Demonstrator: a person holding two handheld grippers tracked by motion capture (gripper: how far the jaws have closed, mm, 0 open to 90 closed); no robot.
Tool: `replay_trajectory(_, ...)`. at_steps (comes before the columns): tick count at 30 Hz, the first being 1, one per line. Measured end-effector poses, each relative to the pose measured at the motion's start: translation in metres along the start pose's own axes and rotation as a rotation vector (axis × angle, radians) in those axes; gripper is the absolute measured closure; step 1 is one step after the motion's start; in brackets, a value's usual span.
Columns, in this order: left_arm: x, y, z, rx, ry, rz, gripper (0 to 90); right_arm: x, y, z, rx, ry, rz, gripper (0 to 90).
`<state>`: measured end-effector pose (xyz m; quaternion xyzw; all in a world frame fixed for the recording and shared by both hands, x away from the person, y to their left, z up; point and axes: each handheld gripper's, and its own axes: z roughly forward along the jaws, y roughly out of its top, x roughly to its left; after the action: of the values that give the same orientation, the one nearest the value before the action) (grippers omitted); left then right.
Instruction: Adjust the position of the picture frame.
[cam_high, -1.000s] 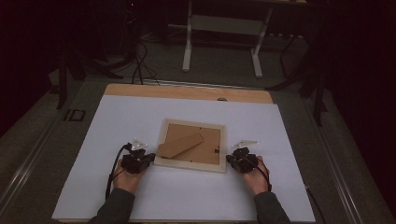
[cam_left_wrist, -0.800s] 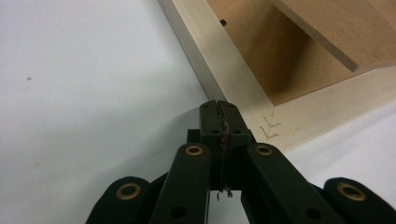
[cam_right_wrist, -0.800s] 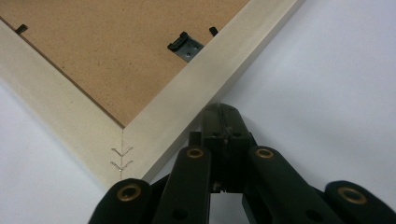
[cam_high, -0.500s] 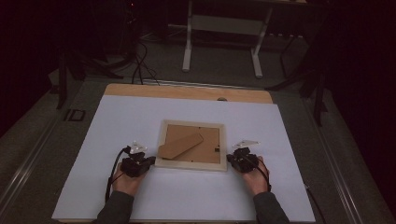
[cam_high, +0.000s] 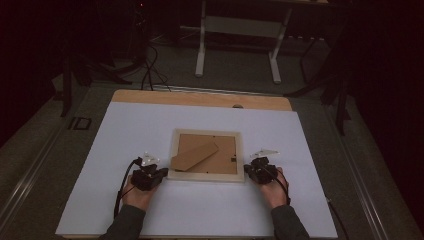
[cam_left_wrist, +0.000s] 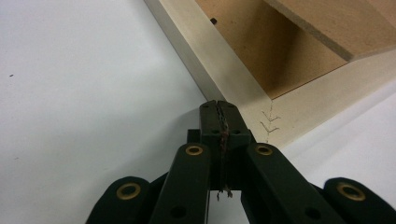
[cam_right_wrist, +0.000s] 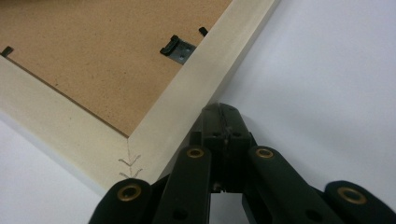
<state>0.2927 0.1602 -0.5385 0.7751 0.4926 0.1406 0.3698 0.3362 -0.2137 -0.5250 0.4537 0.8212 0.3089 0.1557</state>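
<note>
A pale wooden picture frame (cam_high: 206, 175) lies face down on the white table sheet (cam_high: 125, 125), its brown backing board and folded stand (cam_high: 195, 155) showing. My left gripper (cam_high: 159, 173) rests at the frame's near left corner (cam_left_wrist: 261, 116), jaws shut with nothing between them, tips right beside the wood. At the near right corner (cam_right_wrist: 154, 154) sits my right gripper (cam_high: 248, 172), also shut and empty, its tips (cam_right_wrist: 219, 112) against the frame's outer edge. A small metal hanger clip (cam_right_wrist: 177, 49) sits on the backing by the right rail.
A wooden table edge (cam_high: 200, 97) runs along the far side of the white sheet. Beyond it stand a dark floor, cables (cam_high: 150, 65) and a white table base (cam_high: 235, 30). White surface stretches on all sides of the frame.
</note>
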Motion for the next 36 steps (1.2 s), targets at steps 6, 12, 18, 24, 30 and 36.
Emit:
replay_trajectory(6, 0.0001, -0.0002, 0.0002, -0.003, 0.0, -0.004, 90.0, 0.0004, -0.0007, -0.0003, -0.001, -0.001, 0.0, 90.0)
replay_trajectory(12, 0.0012, 0.0, 0.0001, -0.001, -0.007, -0.006, 90.0, -0.0006, -0.0019, -0.0006, -0.01, 0.006, 0.0, 89.8)
replay_trajectory(18, 0.0063, 0.001, -0.0004, 0.001, -0.028, -0.015, 86.7, -0.0016, -0.0019, -0.0015, -0.029, 0.009, -0.011, 87.6)
replay_trajectory(24, 0.0065, 0.0013, -0.0013, 0.001, -0.018, -0.011, 82.4, -0.0008, 0.0, -0.0047, -0.041, 0.014, -0.025, 84.7)
replay_trajectory(30, 0.0063, 0.0014, -0.0023, -0.006, -0.005, -0.002, 76.5, -0.0025, 0.0006, -0.006, -0.046, 0.012, -0.031, 81.8)
replay_trajectory(36, 0.0072, 0.0018, -0.0036, -0.011, 0.01, 0.007, 73.5, -0.0043, 0.0013, -0.009, -0.052, 0.015, -0.034, 79.7)
